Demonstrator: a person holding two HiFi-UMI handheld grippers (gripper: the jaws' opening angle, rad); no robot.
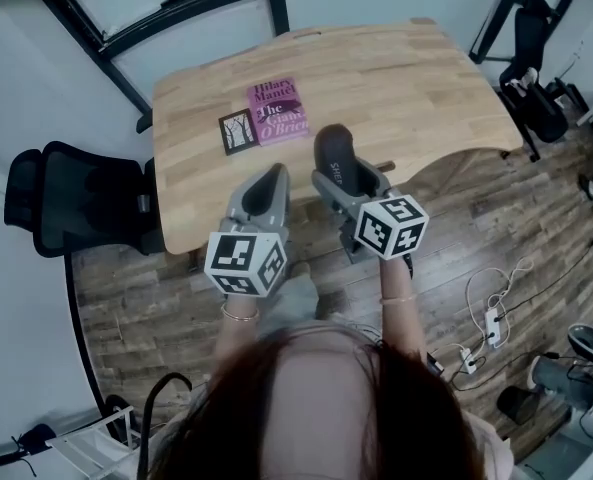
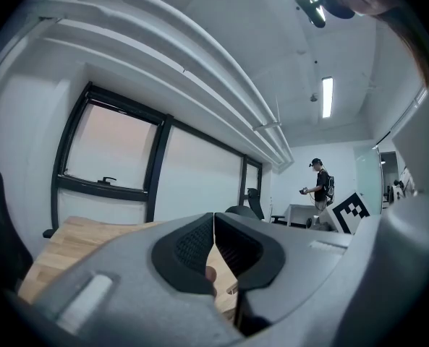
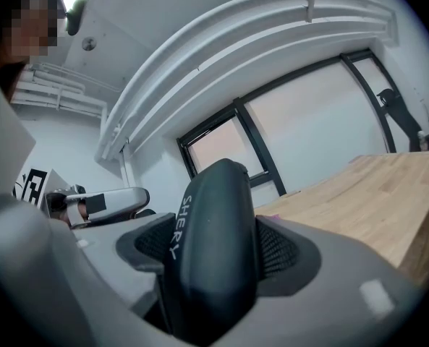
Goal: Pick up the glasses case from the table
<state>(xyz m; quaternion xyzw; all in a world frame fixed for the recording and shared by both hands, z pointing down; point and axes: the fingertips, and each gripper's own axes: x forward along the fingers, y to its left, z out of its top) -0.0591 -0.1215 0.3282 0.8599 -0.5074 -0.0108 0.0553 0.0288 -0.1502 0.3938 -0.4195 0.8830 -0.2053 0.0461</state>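
The right gripper (image 3: 215, 255) had its two fingers clamped on the glasses case (image 3: 214, 244), a dark, rounded case with white lettering down one side. The case stood nearly upright between the padded fingers, its top end poking out well past them. From above, the case (image 1: 334, 156) sat in the right gripper (image 1: 346, 178) over the near edge of the wooden table (image 1: 416, 98), and it looked lifted clear of the wood.

The left gripper (image 2: 214, 243) was beside it, its fingers pressed together with only a thin seam between the pads and nothing held. Seen from above, the left gripper (image 1: 273, 178) hung just left of the right one, also over the table's near edge.

Further back on the table lay a pink book (image 1: 276, 111), and a small black card (image 1: 238, 131) touched its left side. A black office chair (image 1: 71, 200) stood off the table's left end. Far across the room a person (image 2: 320, 186) stood near a white desk.
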